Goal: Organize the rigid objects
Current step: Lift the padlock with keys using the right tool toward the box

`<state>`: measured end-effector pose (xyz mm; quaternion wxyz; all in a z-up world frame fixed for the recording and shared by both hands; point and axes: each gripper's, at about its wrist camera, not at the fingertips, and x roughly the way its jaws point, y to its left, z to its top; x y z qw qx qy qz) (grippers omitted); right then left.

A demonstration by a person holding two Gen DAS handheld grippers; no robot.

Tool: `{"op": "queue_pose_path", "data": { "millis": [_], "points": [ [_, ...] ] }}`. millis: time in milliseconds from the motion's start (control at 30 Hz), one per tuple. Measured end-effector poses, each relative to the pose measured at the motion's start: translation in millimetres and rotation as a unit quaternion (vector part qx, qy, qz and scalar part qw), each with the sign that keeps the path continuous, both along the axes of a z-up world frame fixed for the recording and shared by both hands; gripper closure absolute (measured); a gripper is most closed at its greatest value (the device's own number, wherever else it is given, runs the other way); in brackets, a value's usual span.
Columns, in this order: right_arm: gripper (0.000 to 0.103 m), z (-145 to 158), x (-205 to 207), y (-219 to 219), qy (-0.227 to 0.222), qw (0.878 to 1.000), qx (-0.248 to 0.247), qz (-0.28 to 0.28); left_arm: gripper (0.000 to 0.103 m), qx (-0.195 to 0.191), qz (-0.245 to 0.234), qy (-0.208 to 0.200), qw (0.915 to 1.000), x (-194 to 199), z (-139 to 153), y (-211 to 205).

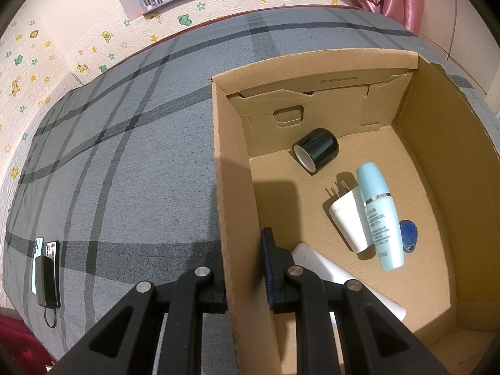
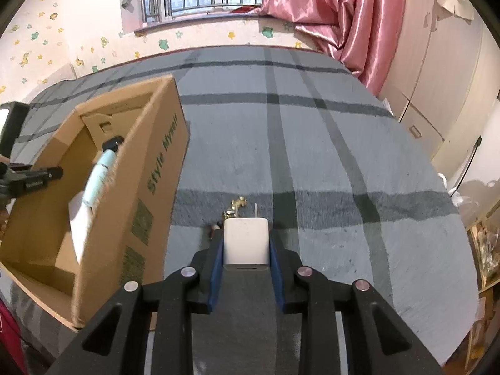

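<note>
Clamped on the near wall of the cardboard box, the left gripper steadies it on the grey plaid bedcover. Inside lie a black cap, a white plug, a teal bottle, a blue tag and a white slab.

From the right wrist, the right gripper pinches a white charger above the cover, beside the box. A small gold trinket lies beyond, unpacked. Most items look boxed; the charger and probably the trinket remain.
</note>
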<state>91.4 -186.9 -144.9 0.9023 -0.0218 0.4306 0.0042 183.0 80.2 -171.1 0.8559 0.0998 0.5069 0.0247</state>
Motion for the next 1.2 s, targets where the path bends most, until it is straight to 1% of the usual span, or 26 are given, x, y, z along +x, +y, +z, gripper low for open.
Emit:
{"op": "queue_pose_path", "data": {
  "millis": [333, 567, 1000, 1200],
  "points": [
    [0.075, 30.0, 1.8, 17.3, -0.026, 0.999, -0.007, 0.017, 0.086, -0.003, 0.001, 0.0, 1.0, 0.5, 0.8, 0.8],
    [0.075, 45.6, 6.7, 33.4, -0.039, 0.999, -0.012, 0.033, 0.086, -0.004, 0.001, 0.0, 1.0, 0.5, 1.2, 0.6],
    [0.075, 64.6, 21.5, 73.7, -0.057, 0.996, -0.015, 0.068, 0.086, -0.009, 0.001, 0.0, 1.0, 0.9, -0.2, 3.4],
    [0.075, 65.6, 30.5, 94.9, -0.057, 0.995, -0.014, 0.086, 0.086, -0.011, 0.001, 0.0, 0.9999, 0.9, -0.2, 4.1]
  ]
}}
